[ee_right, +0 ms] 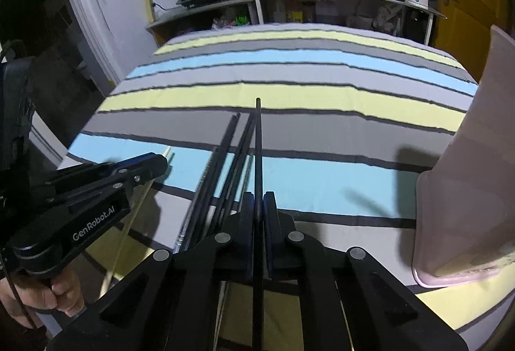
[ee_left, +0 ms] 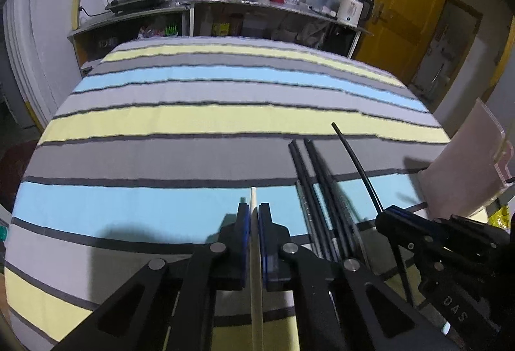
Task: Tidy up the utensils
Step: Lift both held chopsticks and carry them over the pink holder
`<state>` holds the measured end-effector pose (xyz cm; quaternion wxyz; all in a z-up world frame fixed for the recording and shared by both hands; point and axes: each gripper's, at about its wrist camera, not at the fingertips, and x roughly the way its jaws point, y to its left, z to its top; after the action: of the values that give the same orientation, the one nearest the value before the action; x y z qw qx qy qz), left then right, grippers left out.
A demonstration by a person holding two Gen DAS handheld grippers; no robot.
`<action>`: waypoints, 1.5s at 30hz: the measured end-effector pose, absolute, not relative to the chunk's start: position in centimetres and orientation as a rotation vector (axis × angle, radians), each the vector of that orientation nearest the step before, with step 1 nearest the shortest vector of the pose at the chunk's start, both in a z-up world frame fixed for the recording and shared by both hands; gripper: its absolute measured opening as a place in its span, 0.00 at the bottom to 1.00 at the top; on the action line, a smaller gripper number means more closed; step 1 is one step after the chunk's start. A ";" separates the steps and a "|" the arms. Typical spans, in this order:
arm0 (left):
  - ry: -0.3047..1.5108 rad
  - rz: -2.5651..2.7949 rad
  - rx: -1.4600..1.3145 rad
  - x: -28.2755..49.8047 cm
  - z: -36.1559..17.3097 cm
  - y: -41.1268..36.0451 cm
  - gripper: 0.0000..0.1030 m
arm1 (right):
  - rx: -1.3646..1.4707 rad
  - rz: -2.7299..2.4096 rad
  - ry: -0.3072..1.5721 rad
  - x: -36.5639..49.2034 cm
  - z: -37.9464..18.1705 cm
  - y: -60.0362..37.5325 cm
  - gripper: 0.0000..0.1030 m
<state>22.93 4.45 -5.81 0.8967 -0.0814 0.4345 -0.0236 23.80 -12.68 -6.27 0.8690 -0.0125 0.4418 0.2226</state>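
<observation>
My left gripper is shut on a pale wooden chopstick, whose tip pokes out past the pads. My right gripper is shut on a black chopstick that points away over the striped cloth. Between the two grippers, several black chopsticks lie side by side on the cloth. In the left wrist view the right gripper shows at the right with its black chopstick slanting up, beside the lying black chopsticks. In the right wrist view the left gripper is at the left, with the pale chopstick under it.
A pink plastic container stands at the table's right edge, close to the right gripper. The striped tablecloth covers the table. A counter with pots, bottles and a cutting board stands behind. A hand holds the left gripper's handle.
</observation>
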 end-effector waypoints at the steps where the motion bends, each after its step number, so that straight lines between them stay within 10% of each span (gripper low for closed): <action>1: 0.890 -0.055 -0.171 22.6 -5.2 4.6 0.05 | -0.020 0.471 0.916 23.6 -5.9 -12.8 0.05; 45: 0.685 -0.266 -0.196 12.2 10.1 2.9 0.05 | 0.133 0.464 0.674 14.7 5.6 -20.6 0.06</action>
<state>12.23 2.90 10.11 0.9285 -0.0958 0.3344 -0.1296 14.74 -20.60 5.56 0.9154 0.0646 0.3273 0.2254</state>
